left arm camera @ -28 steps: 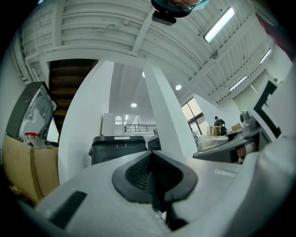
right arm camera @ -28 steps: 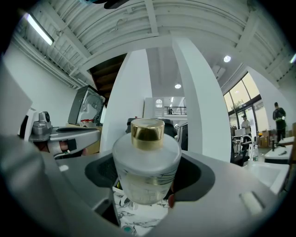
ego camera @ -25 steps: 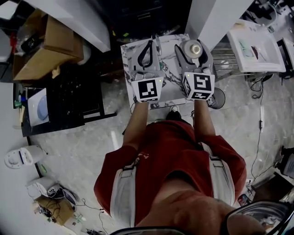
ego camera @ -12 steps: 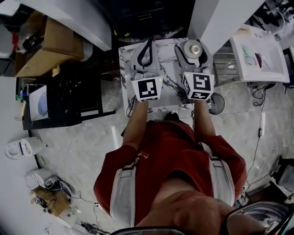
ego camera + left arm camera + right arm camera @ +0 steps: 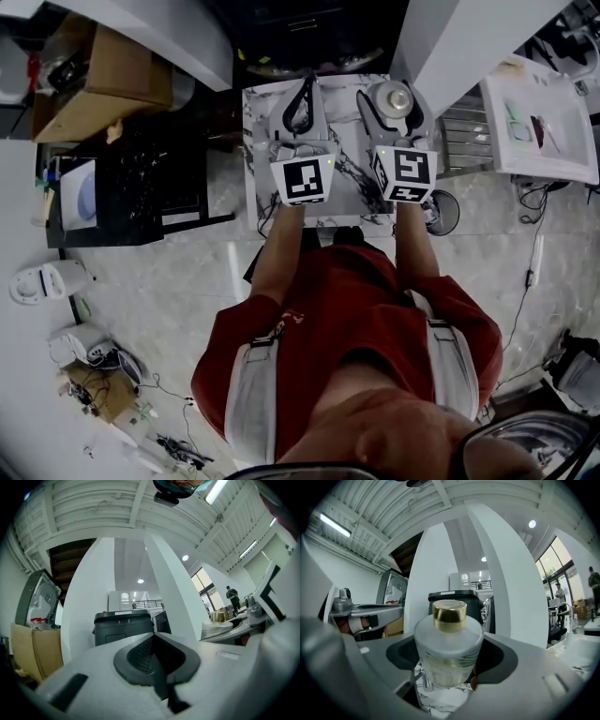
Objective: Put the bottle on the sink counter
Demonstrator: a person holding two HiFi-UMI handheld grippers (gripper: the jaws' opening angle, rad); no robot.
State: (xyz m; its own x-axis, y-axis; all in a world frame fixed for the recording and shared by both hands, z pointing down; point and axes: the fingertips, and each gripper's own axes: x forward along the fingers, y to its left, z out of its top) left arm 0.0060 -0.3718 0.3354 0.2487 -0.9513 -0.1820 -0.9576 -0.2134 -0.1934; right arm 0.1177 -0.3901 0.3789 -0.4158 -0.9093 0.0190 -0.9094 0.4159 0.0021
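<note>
Frosted glass bottle (image 5: 449,644), gold cap, upright over marble counter (image 5: 350,150), clamped between wide-set jaws of right gripper (image 5: 395,101). Beside it left gripper (image 5: 157,665), jaws together, empty. Beyond counter: black bin (image 5: 452,597), white pillar (image 5: 450,42).

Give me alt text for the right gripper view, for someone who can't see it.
A frosted bottle with a gold cap is clamped in the right gripper, filling the centre of the view. Behind it stand a black bin and white columns.
</note>
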